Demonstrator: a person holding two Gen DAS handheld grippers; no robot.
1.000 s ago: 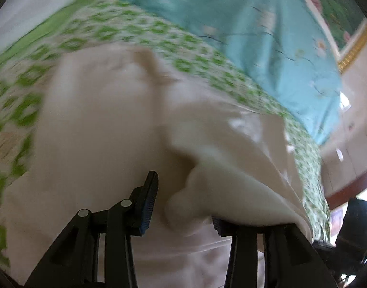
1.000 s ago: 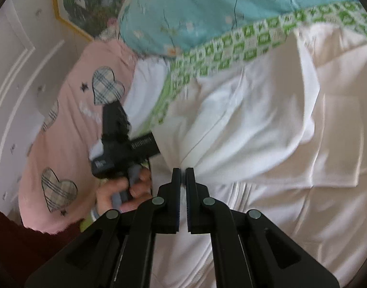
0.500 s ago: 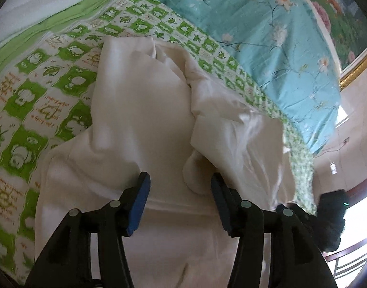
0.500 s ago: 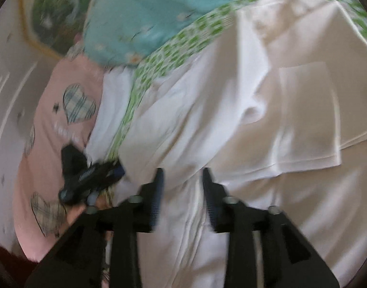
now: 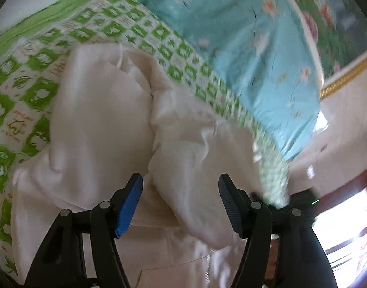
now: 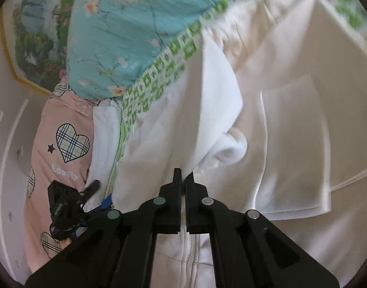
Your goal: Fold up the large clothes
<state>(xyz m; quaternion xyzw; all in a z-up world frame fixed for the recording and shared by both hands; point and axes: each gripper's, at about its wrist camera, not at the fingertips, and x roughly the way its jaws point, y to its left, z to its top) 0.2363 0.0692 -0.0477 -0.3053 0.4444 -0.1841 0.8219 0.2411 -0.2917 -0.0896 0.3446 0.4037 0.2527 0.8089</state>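
Cream jacket (image 6: 291, 132) fills mid-frame; right gripper (image 6: 183, 176) pinches its edge, left gripper (image 5: 181, 192) gapes over a sleeve (image 5: 195, 168), which could slump, spoiling the fold.

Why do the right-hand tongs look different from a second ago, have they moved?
Yes. The right tongs opened briefly, then shut again on the white garment; the pink heart pillow sits further up in the view, so they shifted along the bed.
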